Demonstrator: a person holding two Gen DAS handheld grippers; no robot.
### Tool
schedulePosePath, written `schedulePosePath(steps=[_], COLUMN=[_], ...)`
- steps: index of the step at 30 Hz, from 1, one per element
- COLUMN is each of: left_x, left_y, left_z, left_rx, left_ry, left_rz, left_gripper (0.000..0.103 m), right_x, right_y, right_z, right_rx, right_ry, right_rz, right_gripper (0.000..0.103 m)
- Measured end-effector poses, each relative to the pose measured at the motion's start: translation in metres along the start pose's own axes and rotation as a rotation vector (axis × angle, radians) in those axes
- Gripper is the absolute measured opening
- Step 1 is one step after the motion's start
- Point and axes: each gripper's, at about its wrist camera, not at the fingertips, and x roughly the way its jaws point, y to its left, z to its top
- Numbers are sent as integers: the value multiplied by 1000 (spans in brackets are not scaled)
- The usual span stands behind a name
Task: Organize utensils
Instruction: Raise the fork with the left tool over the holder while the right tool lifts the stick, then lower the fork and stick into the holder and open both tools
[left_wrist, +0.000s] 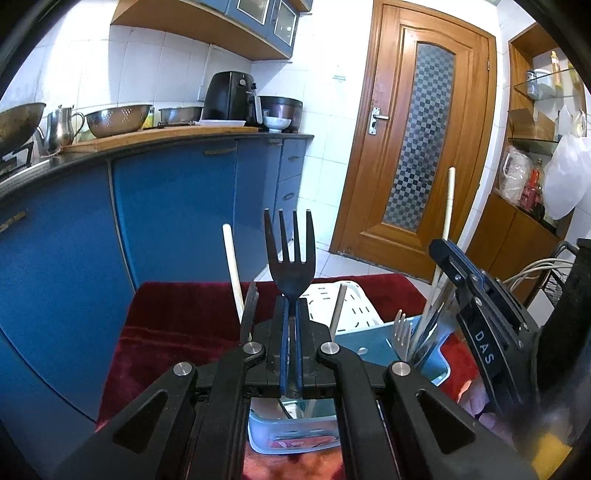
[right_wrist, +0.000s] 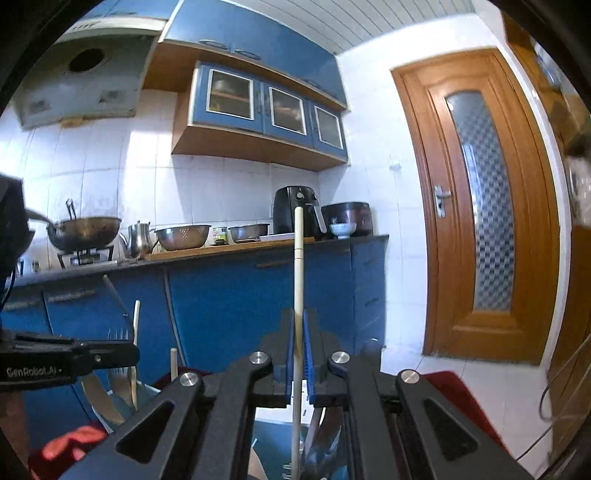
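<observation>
Both tongs clamped on utensils held upright over the red-covered worktop.

The left tongs (left_wrist: 291, 317) pinch a dark fork (left_wrist: 290, 254) by its handle, tines up; the right tongs (right_wrist: 299, 354) grip a pale chopstick (right_wrist: 298, 266) standing vertical. Below them, a blue utensil holder (left_wrist: 373, 347) carries a silver fork (left_wrist: 400, 326) and other cutlery, beside a white slotted basket (left_wrist: 354, 302) on the red cloth (left_wrist: 177, 325).

"DAS" on right claw (left_wrist: 484, 347); "GenRobot.AI" on left claw (right_wrist: 33, 371).
</observation>
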Motion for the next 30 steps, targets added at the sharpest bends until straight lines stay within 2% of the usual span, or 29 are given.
schedulePosePath(steps=[3,4,5,7,10,11,12,14,23,30], left_x=[-2,-2,-3,-5,-8,-9,-11,-17,-55,-91], left_y=[-2,-4,-5,-7,-10,-11,-11,-13,-23,-23], left_z=[-3,-3,-4,-5,-5,-5,-4,-4,-7,-23], left_rx=[12,16,20,25,19,16,11,6,15,3], left_ry=[-5,-4,-5,-2,7,9,8,0,-13,-5], left_rz=[-1,0,4,6,-6,-11,-16,-18,3,41], left_gripper=[1,1,1,1,3,11,23,32,35,38], right_x=[0,-1,-1,-5,-11,-13,-16,-23,-62,-101], right_y=[3,4,4,4,2,2,2,1,-4,3], right_z=[-2,-2,-2,-3,-1,0,1,5,19,23], right_rx=[-10,-7,-4,9,28,32,36,47,121,140], right_ry=[17,29,38,45,56,60,64,69,106,151], right_rz=[9,13,15,25,29,28,31,35,65,82], right_gripper=[7,12,24,37,37,37,37,40,44,46])
